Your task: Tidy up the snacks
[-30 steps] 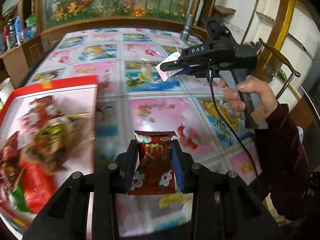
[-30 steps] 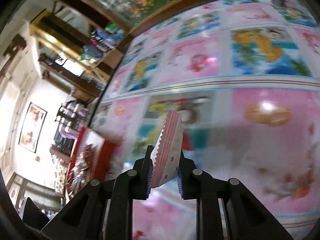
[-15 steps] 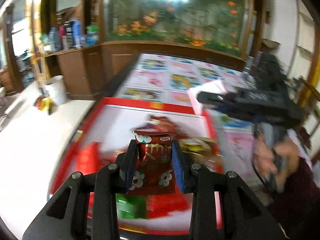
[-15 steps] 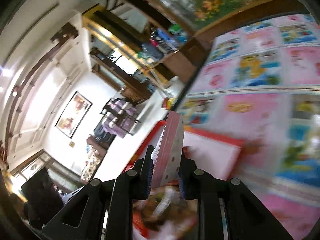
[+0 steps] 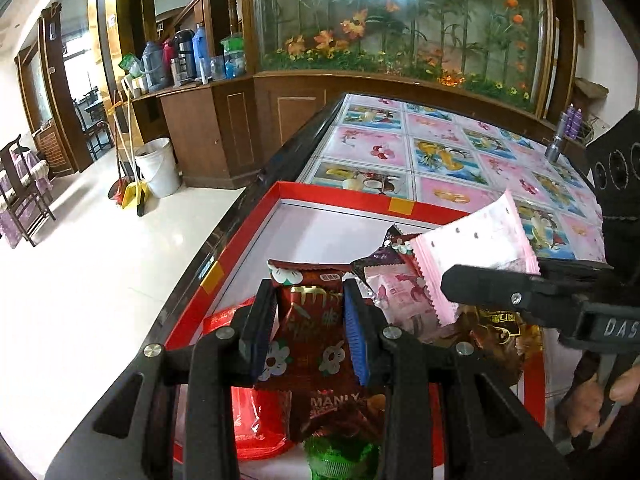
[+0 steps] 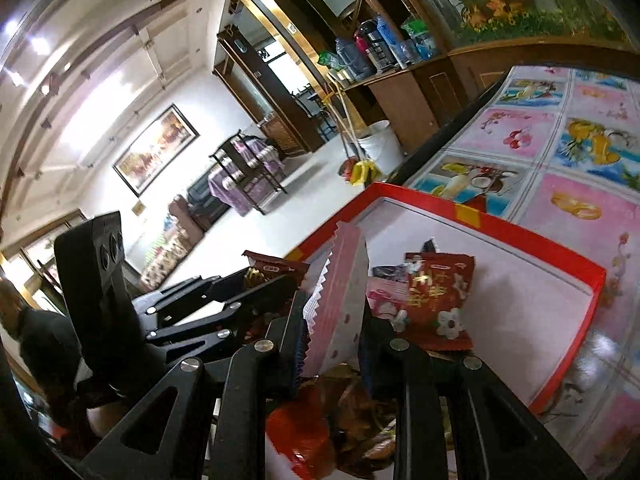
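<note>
The left gripper is pinching a dark red flowered snack packet between its 2 pads, hanging over the red-rimmed box. Just beside it, the right gripper is clamping a pink-and-white packet edge-up above the same box. Loose snacks are lying inside. Beyond, the patterned tablecloth is stretching toward the aquarium.
</note>
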The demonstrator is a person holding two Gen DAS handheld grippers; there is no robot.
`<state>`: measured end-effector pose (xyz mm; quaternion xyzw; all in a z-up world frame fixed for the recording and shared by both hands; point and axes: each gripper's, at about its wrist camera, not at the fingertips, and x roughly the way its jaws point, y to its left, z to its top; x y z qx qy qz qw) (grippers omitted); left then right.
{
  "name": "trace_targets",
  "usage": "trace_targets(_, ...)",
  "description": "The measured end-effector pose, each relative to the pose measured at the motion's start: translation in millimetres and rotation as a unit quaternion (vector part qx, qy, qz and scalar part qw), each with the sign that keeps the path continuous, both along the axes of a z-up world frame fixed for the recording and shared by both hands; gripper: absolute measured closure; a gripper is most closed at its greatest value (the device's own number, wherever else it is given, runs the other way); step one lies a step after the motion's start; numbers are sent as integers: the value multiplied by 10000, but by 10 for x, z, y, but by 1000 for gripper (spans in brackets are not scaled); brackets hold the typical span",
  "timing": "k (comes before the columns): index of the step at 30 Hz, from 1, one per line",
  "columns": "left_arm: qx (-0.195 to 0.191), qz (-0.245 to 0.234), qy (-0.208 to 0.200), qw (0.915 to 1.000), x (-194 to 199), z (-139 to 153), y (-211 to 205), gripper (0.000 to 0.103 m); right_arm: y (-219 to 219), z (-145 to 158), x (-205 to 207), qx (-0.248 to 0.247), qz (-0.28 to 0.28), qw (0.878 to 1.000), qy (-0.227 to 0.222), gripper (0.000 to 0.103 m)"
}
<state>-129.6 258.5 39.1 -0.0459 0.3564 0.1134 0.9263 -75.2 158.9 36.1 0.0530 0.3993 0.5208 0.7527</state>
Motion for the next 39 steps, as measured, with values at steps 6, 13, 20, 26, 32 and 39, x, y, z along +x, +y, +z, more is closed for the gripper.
trace_targets(6,213,58,11,9998,-44,-11,-55,72,89,-71,-147,-455,112,9982,-385,78)
trace_targets(13,272,213,41,9994,-97,-31,-60,71,77,-43,-210,-555,55,9960,-701,60)
trace_targets(20,335,259,54,9991,-127,-47,-68,71,3,11,-171,-434,-62,9962,-750,56)
trace_targets(26,350,255,73,9990,-148,-66,-73,71,-51,57,-167,-385,-147,9963,-754,54)
trace_targets(32,358,304,92,9989,-188,-91,-56,71,-98,96,-143,-313,-256,9963,-757,51)
trace_targets(39,385,586,128,9975,-290,-82,-48,42,-112,121,-157,-366,-350,9946,-907,46)
